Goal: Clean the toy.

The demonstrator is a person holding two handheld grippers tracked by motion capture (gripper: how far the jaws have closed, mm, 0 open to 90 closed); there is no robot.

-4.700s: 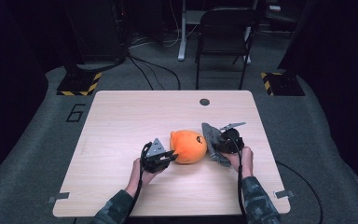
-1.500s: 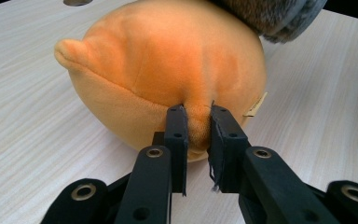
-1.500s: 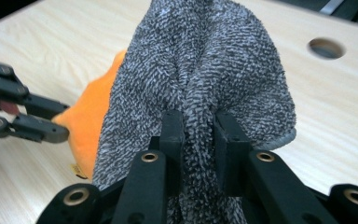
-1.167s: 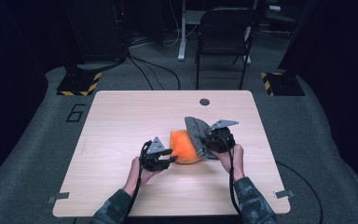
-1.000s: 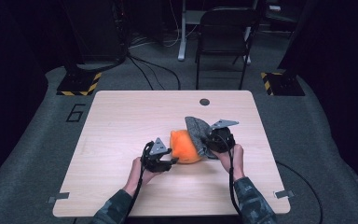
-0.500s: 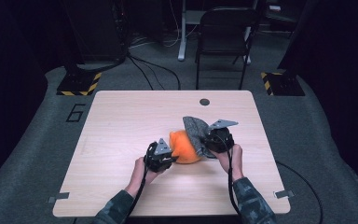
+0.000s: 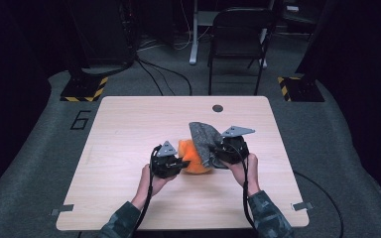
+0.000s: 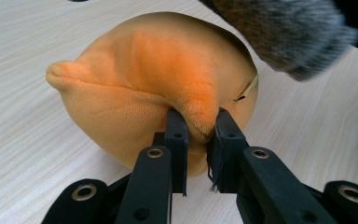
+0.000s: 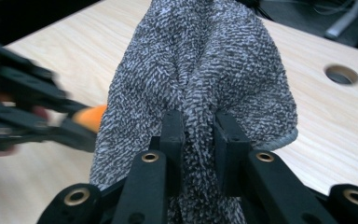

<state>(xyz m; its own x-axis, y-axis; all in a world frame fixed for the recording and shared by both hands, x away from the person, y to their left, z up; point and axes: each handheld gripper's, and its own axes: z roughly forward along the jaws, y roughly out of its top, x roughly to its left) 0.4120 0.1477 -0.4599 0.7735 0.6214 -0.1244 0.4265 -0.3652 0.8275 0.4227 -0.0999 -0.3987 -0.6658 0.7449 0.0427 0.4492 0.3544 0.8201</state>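
Left claw (image 8: 196,122) newly clamped on orange plush (image 8: 158,84), grey cloth (image 9: 200,79) raised

The left gripper (image 8: 196,140) has just closed its jaws and now pinches a fold of the orange plush (image 8: 158,79), which earlier lay free beside it. The right gripper (image 9: 198,140) has lifted the grey cloth (image 9: 200,60) from flat on the table up over the plush, and moved in closer.
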